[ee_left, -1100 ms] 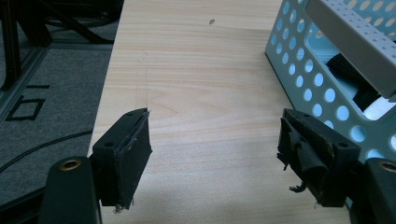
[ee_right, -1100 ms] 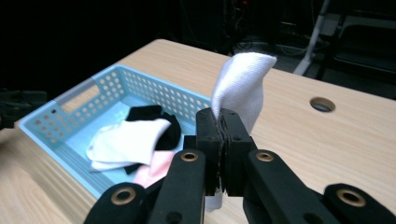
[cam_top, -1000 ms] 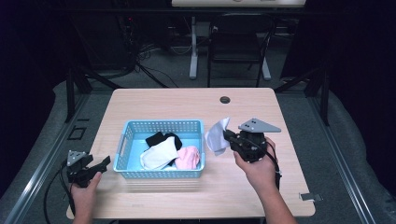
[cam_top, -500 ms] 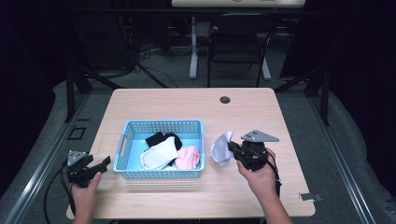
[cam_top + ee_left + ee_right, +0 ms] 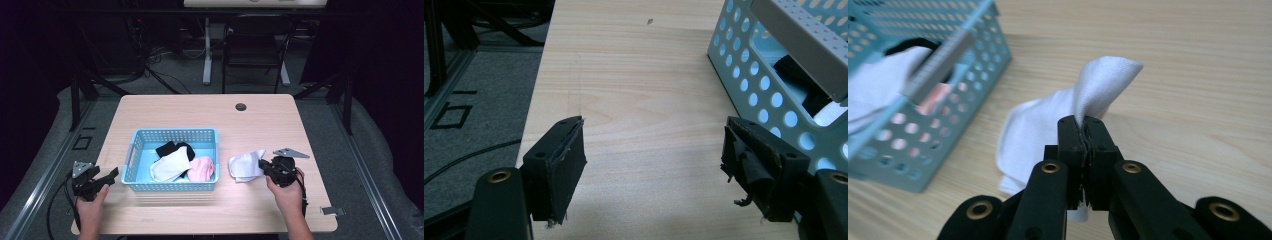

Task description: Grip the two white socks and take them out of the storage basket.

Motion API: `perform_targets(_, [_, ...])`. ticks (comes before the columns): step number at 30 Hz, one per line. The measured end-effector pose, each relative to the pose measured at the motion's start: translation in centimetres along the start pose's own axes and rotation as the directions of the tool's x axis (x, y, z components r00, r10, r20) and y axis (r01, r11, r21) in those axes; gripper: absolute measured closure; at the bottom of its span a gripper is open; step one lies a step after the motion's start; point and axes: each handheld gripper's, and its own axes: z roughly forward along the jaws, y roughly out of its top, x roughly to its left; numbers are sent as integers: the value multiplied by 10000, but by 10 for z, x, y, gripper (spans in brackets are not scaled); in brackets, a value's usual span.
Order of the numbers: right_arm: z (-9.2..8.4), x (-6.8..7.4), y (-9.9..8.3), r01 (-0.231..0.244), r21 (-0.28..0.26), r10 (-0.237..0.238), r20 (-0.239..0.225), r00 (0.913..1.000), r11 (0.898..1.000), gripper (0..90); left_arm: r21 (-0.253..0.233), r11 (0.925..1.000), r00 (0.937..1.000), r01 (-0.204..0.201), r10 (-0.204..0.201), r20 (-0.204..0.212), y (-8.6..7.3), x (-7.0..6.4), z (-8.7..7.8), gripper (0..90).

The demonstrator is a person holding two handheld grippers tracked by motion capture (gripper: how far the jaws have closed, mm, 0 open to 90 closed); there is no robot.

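The right gripper point(image 5: 1083, 125) pinches the white sock point(image 5: 1048, 125) at a fold; soft, light, limp cloth. The left gripper point(image 5: 654, 165) stands spread, empty.

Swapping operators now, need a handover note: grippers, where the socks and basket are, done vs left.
Right gripper: shut on the white sock, which lies partly on the table right of the blue basket.
Left gripper: open, holding nothing, low over the table just left of the basket.
Basket: a black sock, another white sock and a pink sock inside.
Done: one white sock out of the basket.
Left: probably release it, then take out the other three.
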Motion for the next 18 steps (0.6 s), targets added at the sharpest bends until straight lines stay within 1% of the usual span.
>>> perform_targets(2, [2, -7, -2, -118, 99, 116, 243, 9996, 9999, 875, 5, 10000, 10000, -3, 3, 8, 0, 0, 0, 253])
perform_targets(4, [5, -15, -4, -368, 118, 364, 301, 9989, 9993, 869, 1, 10000, 10000, 0, 0, 13, 0, 0, 0, 253])
perform_targets(6, [8, -22, -4, -441, 228, 432, 384, 9983, 9988, 865, -2, 10000, 10000, 11, -11, 10, 0, 0, 0, 253])
perform_targets(8, [12, -29, -3, -568, 187, 560, 404, 9976, 9982, 861, 3, 10000, 10000, 13, -13, 9, 0, 0, 0, 253])
perform_targets(11, [19, -37, -3, -790, 260, 777, 499, 9957, 9965, 847, 9, 10000, 10000, 2, -2, -5, 0, 0, 0, 253])
perform_targets(12, [20, -38, -2, -812, 316, 792, 594, 9951, 9962, 830, 7, 10000, 10000, 4, -4, -10, 0, 0, 0, 253])
perform_targets(14, [20, -38, -3, -927, 175, 912, 726, 9932, 9955, 761, 4, 10000, 10000, 8, -8, -10, 0, 0, 0, 253])
perform_targets(15, [18, -37, -2, -921, 70, 914, 673, 9935, 9957, 732, 5, 10000, 10000, 11, -11, -7, 0, 0, 0, 253])
perform_targets(18, [13, -30, -2, -584, -411, 608, 612, 9963, 9974, 638, 41, 10000, 10000, 7, -7, -17, 0, 0, 0, 253])
